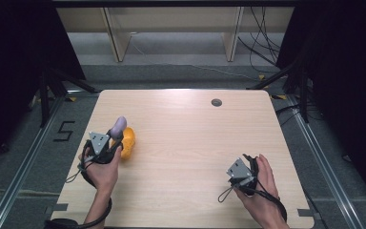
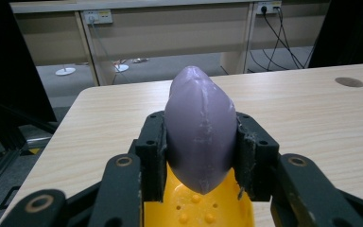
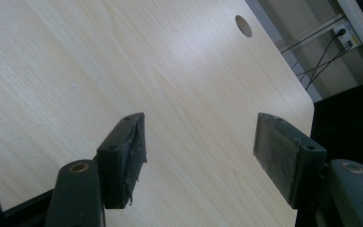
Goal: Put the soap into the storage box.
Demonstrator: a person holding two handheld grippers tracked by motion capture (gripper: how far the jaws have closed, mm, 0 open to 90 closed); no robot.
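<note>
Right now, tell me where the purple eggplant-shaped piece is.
The purple piece is clamped in the left claw at the table's left side in the high view, just above the yellow object.

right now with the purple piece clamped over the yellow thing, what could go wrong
1. The left gripper pinches the purple piece on its smooth, curved sides, so it might squirt out or twist.
2. The yellow object lies loose beneath it on the table and may slide if pressed.
3. The right gripper stands open and apart, steadying nothing.
</note>
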